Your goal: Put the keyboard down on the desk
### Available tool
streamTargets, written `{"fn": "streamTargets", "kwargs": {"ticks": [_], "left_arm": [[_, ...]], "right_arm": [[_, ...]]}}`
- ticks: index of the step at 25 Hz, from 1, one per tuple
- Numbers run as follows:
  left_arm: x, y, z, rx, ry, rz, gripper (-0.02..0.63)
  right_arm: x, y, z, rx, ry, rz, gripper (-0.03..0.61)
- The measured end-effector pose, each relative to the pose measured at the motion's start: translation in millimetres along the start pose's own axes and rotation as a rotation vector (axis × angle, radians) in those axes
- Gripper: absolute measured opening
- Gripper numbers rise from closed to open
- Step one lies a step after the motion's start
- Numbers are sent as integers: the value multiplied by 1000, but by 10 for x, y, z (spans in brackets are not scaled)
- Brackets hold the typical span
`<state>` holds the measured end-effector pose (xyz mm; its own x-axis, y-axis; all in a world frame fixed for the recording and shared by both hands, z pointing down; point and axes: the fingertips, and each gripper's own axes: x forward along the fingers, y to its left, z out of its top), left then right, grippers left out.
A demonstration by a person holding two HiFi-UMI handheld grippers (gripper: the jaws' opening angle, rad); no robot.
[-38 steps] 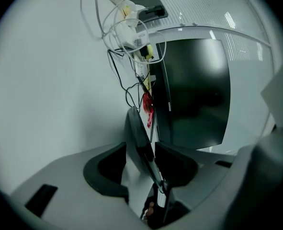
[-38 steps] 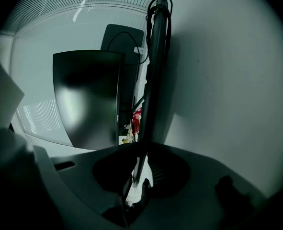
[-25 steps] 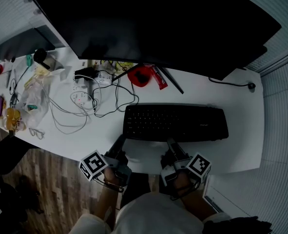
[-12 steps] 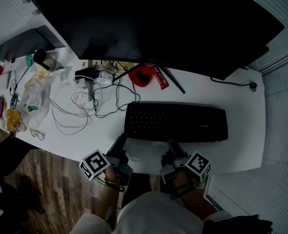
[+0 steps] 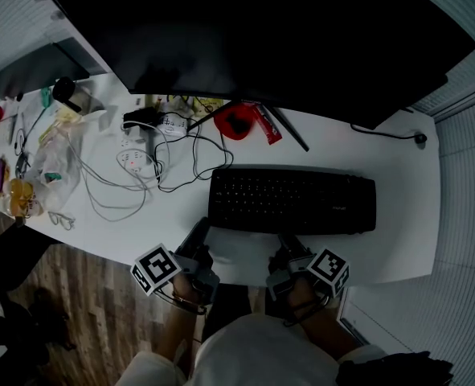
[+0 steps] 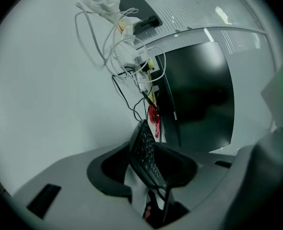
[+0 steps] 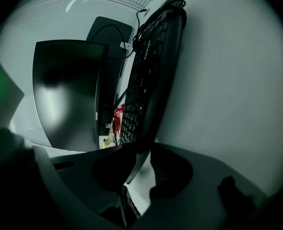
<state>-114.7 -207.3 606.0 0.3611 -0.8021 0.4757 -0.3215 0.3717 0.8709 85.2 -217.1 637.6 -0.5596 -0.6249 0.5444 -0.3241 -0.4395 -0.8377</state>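
Observation:
A black keyboard (image 5: pixel 292 202) lies flat on the white desk (image 5: pixel 402 244), below the monitor. Both grippers are at its near edge. My left gripper (image 5: pixel 198 235) is at the near left corner. In the left gripper view that corner (image 6: pixel 144 150) stands between the jaws with gaps on both sides, and the jaws (image 6: pixel 142 169) are closing. My right gripper (image 5: pixel 286 241) holds the near edge right of the middle. In the right gripper view the keyboard (image 7: pixel 151 75) runs away from the jaws (image 7: pixel 140 166), which are shut on its rim.
A large dark monitor (image 5: pixel 261 39) spans the back of the desk. Tangled white and black cables (image 5: pixel 145 171), a red object (image 5: pixel 235 123) and a plastic bag with small items (image 5: pixel 48 163) lie at the left. The desk's front edge is right under the grippers, with wooden floor (image 5: pixel 76 296) below.
The whole scene has drifted slightly in the head view. Both grippers stay at the keyboard's near edge and the keyboard still lies on the desk.

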Motion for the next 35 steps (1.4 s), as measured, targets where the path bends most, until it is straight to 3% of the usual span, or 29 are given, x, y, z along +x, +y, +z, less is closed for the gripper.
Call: {"fn": "streamTargets", "kwargs": {"ticks": [7,14,22,27,31,35], "left_arm": [[3,-38,45,55,5,1,169],[-15,-12,58,55,7,-11,169],[-18,-43,103,111,8,-30,169],[-48,-57,147,120,1,-48,169],[-88,-50,171,175,-1,-39,169],[-114,-105,173,290,13,-21,169]], "right_arm": [[31,-55,-7,1,9,-40,87],[41,-98,-10,-19,20,-104,96],[37,-119,-47,-144,70,-224,100],[-2,-118,-87,-179,70,-240,101],[-41,-77,-78,-210,51,-232,101],[-90,18,-45,-299,20,-220,101]]}}
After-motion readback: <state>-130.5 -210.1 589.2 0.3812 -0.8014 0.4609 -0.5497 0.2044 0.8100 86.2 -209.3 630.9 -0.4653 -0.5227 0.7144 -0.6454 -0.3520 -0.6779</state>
